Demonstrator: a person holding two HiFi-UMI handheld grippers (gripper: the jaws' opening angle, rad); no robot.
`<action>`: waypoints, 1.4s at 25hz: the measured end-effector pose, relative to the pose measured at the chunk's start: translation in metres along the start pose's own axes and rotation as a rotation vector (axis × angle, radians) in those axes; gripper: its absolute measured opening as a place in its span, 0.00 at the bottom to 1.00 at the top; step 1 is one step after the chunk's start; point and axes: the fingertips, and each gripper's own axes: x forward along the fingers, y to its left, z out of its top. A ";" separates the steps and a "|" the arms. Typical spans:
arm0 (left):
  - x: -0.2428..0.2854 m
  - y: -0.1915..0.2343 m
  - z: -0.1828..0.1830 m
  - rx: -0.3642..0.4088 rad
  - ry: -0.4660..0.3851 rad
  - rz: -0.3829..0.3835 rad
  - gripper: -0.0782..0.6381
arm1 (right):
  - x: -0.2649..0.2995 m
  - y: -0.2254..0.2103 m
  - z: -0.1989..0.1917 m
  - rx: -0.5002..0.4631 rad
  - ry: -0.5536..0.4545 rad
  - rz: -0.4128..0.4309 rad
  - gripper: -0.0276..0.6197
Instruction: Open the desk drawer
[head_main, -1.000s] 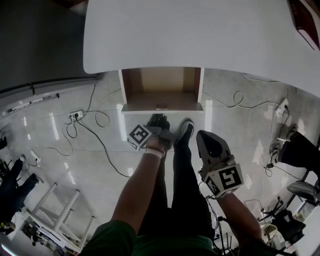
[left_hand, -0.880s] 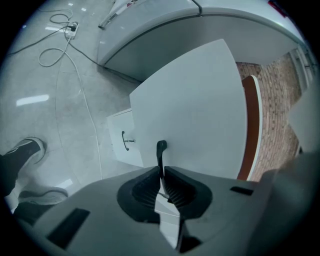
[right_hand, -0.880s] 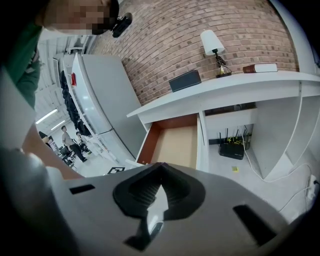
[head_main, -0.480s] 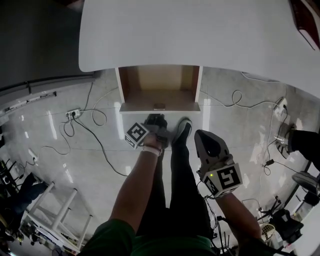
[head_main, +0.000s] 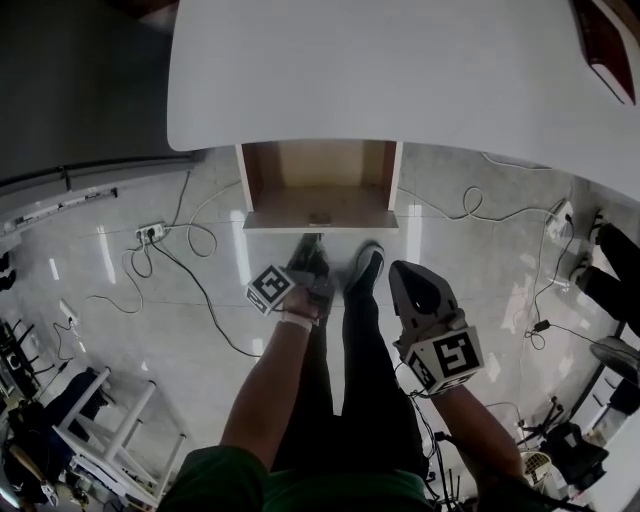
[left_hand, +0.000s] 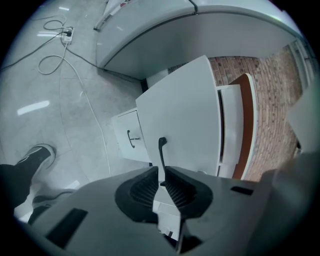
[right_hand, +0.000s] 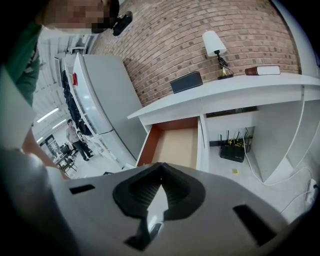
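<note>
1. Drawn well out from under the white surface (head_main: 400, 70): the drawer (head_main: 320, 190), open, red-brown on its inner walls and pale on its bottom.
2. Clamped on the black drawer handle (left_hand: 161, 150) at the white front panel: the left hand-held gripper (left_hand: 161, 169), jaws narrowed to a thin slit with the bar between their tips.
3. Held low beside the person's right leg, well apart from the drawer: the right hand-held gripper (right_hand: 160, 167), jaws pressed together at the tips and gripping nothing.
4. Set on top of the surface, as seen in the right gripper view: a table lamp (right_hand: 215, 47), a book (right_hand: 264, 70) lying flat and a dark box (right_hand: 186, 81), all before a brick wall (right_hand: 165, 40).
5. Tucked under the surface beside the drawer: a black router (right_hand: 232, 150).
6. Strewn over the glossy floor (head_main: 200, 310) at the left of the head view: white cables (head_main: 190, 235) and a power strip (head_main: 152, 230).
7. Planted on the floor near the drawer front: the person's shoe (head_main: 368, 265).
</note>
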 end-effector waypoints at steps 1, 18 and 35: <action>-0.006 0.000 0.001 0.004 0.004 0.004 0.15 | -0.001 0.001 0.002 -0.009 0.002 0.000 0.05; -0.117 -0.287 0.056 0.779 0.047 -0.138 0.15 | -0.062 0.027 0.174 -0.151 -0.228 -0.041 0.05; -0.196 -0.581 0.001 1.705 -0.213 -0.291 0.15 | -0.190 0.101 0.343 -0.330 -0.511 -0.057 0.05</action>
